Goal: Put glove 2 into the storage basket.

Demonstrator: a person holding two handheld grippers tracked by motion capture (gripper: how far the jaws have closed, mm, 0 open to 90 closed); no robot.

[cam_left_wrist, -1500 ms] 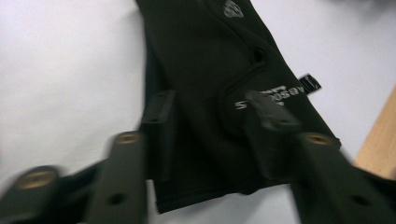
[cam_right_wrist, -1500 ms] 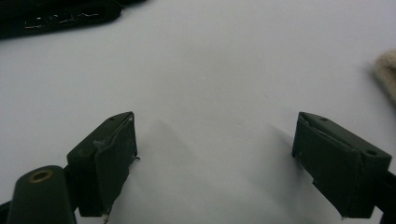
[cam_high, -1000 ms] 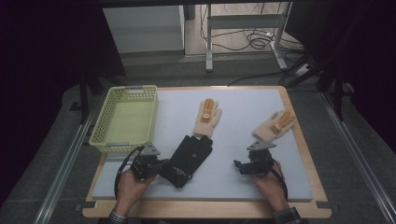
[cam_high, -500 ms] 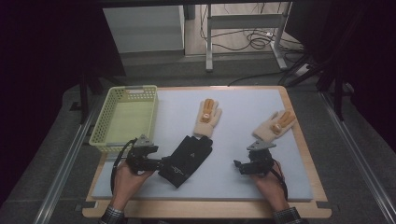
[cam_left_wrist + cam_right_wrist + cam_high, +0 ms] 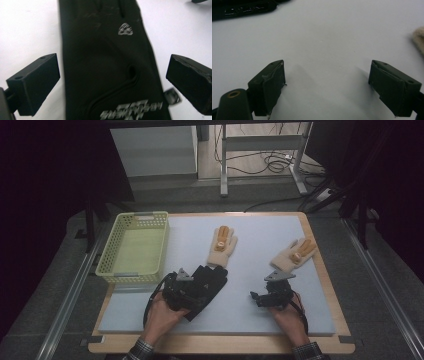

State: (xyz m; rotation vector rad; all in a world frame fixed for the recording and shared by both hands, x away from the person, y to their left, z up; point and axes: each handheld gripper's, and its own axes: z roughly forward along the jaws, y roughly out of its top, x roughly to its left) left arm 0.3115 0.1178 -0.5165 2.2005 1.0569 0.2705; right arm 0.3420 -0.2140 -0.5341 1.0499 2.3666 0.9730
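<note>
Black glove (image 5: 205, 282) lying flat at lower centre of the high view, long axis slanting from lower left to upper right, fingers toward upper right. Left gripper (image 5: 187, 285) over its cuff end, jaws just opened wide, straddling the glove (image 5: 107, 65) without pressing. Right gripper (image 5: 265, 296) at lower right, jaws apart over bare mat (image 5: 260, 240). Two cream gloves: one (image 5: 222, 246) at centre, one (image 5: 292, 256) right. One yellow basket (image 5: 112, 270) at left, nothing inside.

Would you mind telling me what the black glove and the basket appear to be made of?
The black glove looks like smooth, matte synthetic stretch fabric, judging by its printed grey logo and raised seams. The basket seems to be pale yellow-green moulded plastic, with lattice-slotted walls and a slight sheen.
</note>
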